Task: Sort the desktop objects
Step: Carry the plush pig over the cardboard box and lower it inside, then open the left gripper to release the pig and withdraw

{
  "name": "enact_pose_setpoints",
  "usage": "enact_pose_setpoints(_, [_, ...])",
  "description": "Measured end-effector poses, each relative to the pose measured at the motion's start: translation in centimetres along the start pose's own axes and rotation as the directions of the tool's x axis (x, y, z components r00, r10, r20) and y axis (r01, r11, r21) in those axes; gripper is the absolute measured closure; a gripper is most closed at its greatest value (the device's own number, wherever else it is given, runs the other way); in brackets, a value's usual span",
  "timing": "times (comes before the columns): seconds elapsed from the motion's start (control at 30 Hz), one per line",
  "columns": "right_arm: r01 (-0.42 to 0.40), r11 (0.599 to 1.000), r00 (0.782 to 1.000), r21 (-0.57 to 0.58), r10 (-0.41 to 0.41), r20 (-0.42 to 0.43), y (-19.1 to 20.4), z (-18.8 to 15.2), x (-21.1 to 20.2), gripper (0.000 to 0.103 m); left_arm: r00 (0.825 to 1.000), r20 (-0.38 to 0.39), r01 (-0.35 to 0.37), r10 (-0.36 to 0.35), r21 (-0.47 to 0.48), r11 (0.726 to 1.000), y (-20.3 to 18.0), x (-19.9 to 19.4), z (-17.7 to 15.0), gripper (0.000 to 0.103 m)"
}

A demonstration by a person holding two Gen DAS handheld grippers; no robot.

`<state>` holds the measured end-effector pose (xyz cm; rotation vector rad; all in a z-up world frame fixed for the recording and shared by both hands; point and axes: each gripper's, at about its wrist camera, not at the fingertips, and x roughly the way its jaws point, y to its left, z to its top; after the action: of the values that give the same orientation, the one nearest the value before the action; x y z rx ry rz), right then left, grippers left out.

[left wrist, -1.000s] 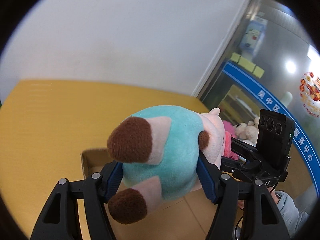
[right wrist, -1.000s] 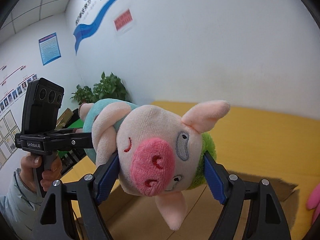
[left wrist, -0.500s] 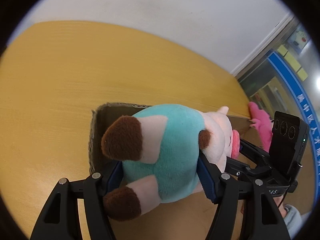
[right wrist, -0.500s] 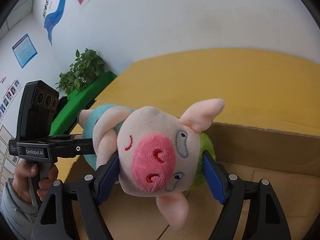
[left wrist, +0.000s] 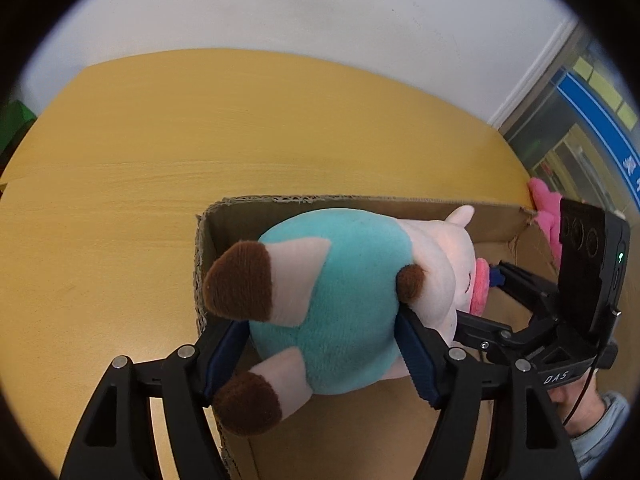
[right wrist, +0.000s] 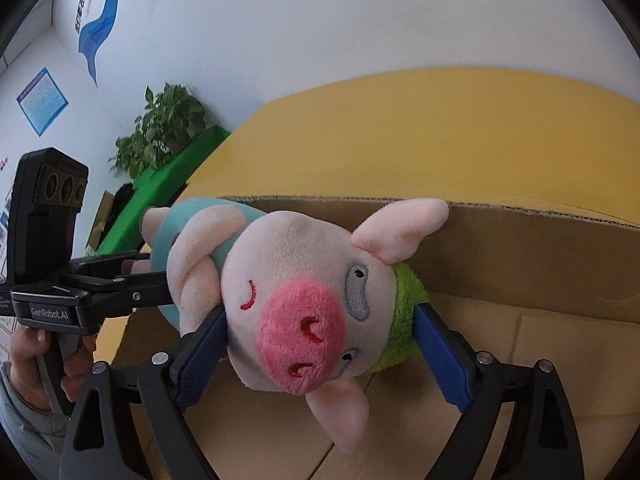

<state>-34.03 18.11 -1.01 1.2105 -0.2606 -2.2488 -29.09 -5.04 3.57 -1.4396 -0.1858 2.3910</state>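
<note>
A plush pig with a teal body, brown feet and pink head is held by both grippers over an open cardboard box. My left gripper is shut on its teal body. My right gripper is shut on its head, which has a pink snout and green hair. The box floor lies just below the pig. Each view shows the other gripper: the right one and the left one.
The box sits on a yellow wooden table against a white wall. A pink plush toy lies past the box's far right corner. A potted plant and a green bench stand beyond the table's left end.
Both grippers have come down with the pig, from high above the table to inside the box opening. The grip on the pig is unchanged.
</note>
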Motion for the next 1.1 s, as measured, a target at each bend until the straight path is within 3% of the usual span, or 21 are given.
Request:
enact_pose_setpoints(0.17, [0.025, 0.998, 0.996, -0.051, -0.029, -0.085, 1.8, -0.9, -0.2, 0.012, 0.998, -0.054, -0.038, 0.041, 0.059, 0.998, -0.7, -0.5, -1.9, 0.031])
enact_pose_setpoints(0.37, [0.045, 0.992, 0.986, -0.118, -0.063, -0.156, 2.8, -2.7, 0.2, 0.016, 0.981, -0.056, -0.171, 0.186, 0.200, 0.965, -2.2, 0.1, -3.4, 0.030])
enact_pose_setpoints(0.53, [0.085, 0.991, 0.986, -0.104, -0.099, -0.136, 2.0, -4.0, 0.1, 0.017, 0.964, -0.024, -0.255, 0.264, 0.186, 0.949, -2.4, 0.8, -2.8, 0.030])
enact_pose_setpoints(0.67, [0.122, 0.989, 0.988, -0.078, -0.129, -0.088, 1.6, -4.3, -0.4, 0.016, 0.965, 0.013, -0.259, 0.260, 0.138, 0.956, -1.8, 0.4, -2.3, 0.031])
enact_pose_setpoints(0.77, [0.092, 0.995, 0.992, -0.040, -0.096, -0.085, 1.4, -3.9, -2.4, 0.016, 0.952, 0.077, -0.304, 0.297, 0.126, 0.944, -1.5, -1.7, -2.0, 0.032])
enact_pose_setpoints(0.83, [0.044, 0.999, 0.997, -0.027, -0.045, -0.059, 1.2, -3.8, -5.7, 0.011, 0.957, 0.117, -0.278, 0.266, 0.105, 0.955, -1.4, -4.2, -2.1, 0.032])
enact_pose_setpoints(0.93, [0.053, 0.995, 0.998, -0.087, -0.054, -0.014, 2.0, -4.0, -11.3, 0.000, 0.963, 0.170, -0.226, 0.209, 0.089, 0.970, -1.3, -8.3, -2.9, 0.032])
enact_pose_setpoints(1.1, [0.091, 0.981, 0.996, -0.171, -0.090, 0.014, 2.5, -7.2, -21.2, 0.000, 0.978, 0.177, -0.139, 0.108, 0.176, 0.975, -3.2, -12.6, -7.4, 0.030])
